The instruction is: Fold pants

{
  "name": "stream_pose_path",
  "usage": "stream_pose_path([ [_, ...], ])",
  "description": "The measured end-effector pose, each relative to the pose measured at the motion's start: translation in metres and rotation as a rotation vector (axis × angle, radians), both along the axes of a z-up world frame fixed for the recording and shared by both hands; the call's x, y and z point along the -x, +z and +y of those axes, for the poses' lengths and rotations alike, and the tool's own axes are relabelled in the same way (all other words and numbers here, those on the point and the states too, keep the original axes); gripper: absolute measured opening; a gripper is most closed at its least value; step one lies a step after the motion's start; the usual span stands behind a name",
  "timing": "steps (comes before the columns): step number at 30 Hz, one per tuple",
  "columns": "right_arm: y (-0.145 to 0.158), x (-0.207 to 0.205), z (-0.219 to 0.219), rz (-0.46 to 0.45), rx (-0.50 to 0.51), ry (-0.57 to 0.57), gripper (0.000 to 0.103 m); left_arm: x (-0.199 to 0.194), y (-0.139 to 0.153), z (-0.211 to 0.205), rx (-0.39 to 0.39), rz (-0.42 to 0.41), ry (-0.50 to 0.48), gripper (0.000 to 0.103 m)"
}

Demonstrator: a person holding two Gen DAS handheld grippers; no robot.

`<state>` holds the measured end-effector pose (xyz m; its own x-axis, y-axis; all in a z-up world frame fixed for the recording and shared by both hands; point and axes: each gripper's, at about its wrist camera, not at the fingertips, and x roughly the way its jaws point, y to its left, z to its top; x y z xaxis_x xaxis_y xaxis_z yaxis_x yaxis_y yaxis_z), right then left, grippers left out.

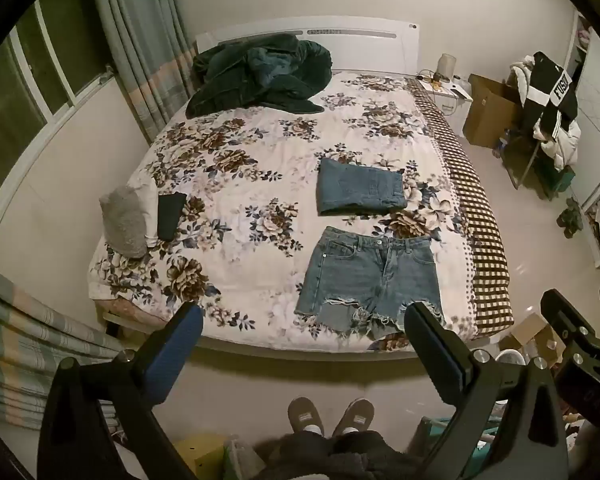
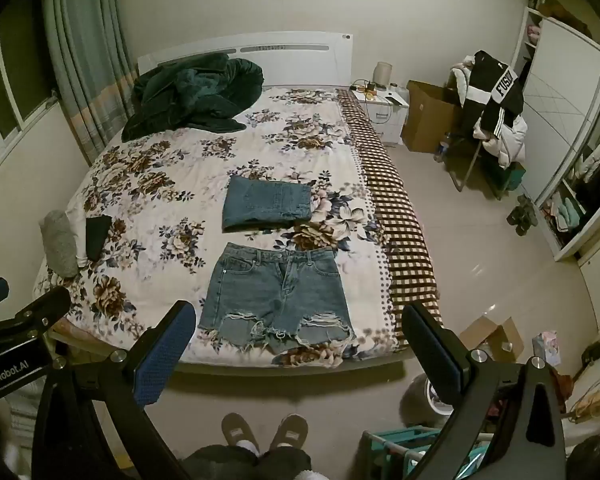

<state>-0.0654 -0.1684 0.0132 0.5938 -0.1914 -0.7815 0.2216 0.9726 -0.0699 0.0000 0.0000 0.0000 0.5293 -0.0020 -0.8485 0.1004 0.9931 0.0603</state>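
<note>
The denim shorts (image 2: pixel 277 294) lay flat near the foot of the bed (image 2: pixel 148 184), waistband away, straight ahead of both wide, empty tools, left tool (image 1: pixel 304 344) and right tool (image 2: pixel 298 346).

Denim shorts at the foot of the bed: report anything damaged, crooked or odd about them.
The denim shorts lie flat and unfolded, waistband toward the headboard. Both leg hems are ripped and frayed, threads trailing near the bed's edge; it may be deliberate styling. They sit roughly square, just below the folded jeans. Nothing else about them stands out.
</note>
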Motion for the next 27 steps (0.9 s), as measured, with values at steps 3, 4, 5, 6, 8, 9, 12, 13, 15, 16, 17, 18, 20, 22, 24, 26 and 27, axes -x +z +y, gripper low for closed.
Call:
stream_pose_path([
  [3, 0.0007, 0.0004, 0.0000, -0.005, -0.001, -0.003, 0.103, -0.0002, -0.0001, 0.0002, 0.007, 0.006, -0.001, 0.103],
  [4, 0.0012, 0.0009, 0.0003, -0.006, -0.001, -0.003, 0.103, -0.0002, -0.0001, 0.0002, 0.005, 0.004, -0.002, 0.103],
  [5, 0.0006, -0.0006, -0.0001, 0.006, -0.004, -0.005, 0.103, -0.0002, 0.0000, 0.0002, 0.002, 0.003, 0.000, 0.103],
  [6, 0.0006, -0.0008, 0.0000, 0.006, -0.005, -0.005, 0.103, 0.0000, 0.0001, 0.0001, -0.001, 0.001, 0.000, 0.103],
  [8, 0.0004, -0.0011, -0.0002, 0.008, -0.006, -0.002, 0.103, 0.0000, 0.0000, 0.0000, -0.002, 0.001, 0.000, 0.103],
  [9, 0.0003, -0.0014, -0.0002, 0.008, -0.005, -0.003, 0.103, 0.0000, 0.0000, 0.0000, -0.002, 0.001, 0.000, 0.103],
  [12, 0.0009, -0.0020, -0.0003, 0.011, -0.006, -0.002, 0.103, 0.0000, 0.0001, -0.0001, -0.003, 0.002, -0.001, 0.103],
  [13, 0.0012, -0.0019, -0.0004, 0.010, -0.006, -0.002, 0.103, -0.0001, 0.0000, 0.0000, -0.002, 0.002, 0.000, 0.103],
  [15, 0.0017, -0.0022, -0.0007, 0.010, -0.007, 0.000, 0.103, 0.0000, 0.0000, 0.0000, 0.000, 0.003, -0.001, 0.103],
  [16, 0.0019, -0.0024, -0.0008, 0.010, -0.006, -0.001, 0.103, 0.0001, 0.0001, 0.0000, 0.000, 0.002, -0.001, 0.103],
  [17, 0.0022, -0.0024, -0.0007, 0.010, -0.007, -0.001, 0.103, 0.0001, 0.0001, 0.0000, 0.001, 0.001, -0.001, 0.103],
  [18, 0.0026, -0.0025, -0.0006, 0.010, -0.006, -0.001, 0.103, 0.0001, 0.0002, 0.0000, 0.002, -0.001, -0.002, 0.103],
  [20, 0.0029, -0.0027, -0.0009, 0.010, -0.007, -0.002, 0.103, 0.0000, 0.0001, 0.0002, 0.003, -0.003, -0.001, 0.103],
  [22, 0.0036, -0.0024, -0.0006, 0.010, -0.005, -0.001, 0.103, 0.0000, 0.0001, -0.0002, 0.002, -0.001, -0.003, 0.103],
  [24, 0.0039, -0.0021, -0.0010, 0.010, -0.006, -0.002, 0.103, -0.0001, 0.0000, -0.0003, 0.002, -0.002, -0.002, 0.103],
  [26, 0.0045, -0.0019, -0.0009, 0.009, -0.007, -0.001, 0.103, -0.0019, 0.0027, -0.0020, 0.007, -0.001, -0.004, 0.103],
  [27, 0.0045, -0.0019, -0.0010, 0.011, -0.006, -0.001, 0.103, -0.0028, 0.0046, -0.0032, 0.007, -0.001, -0.003, 0.103],
])
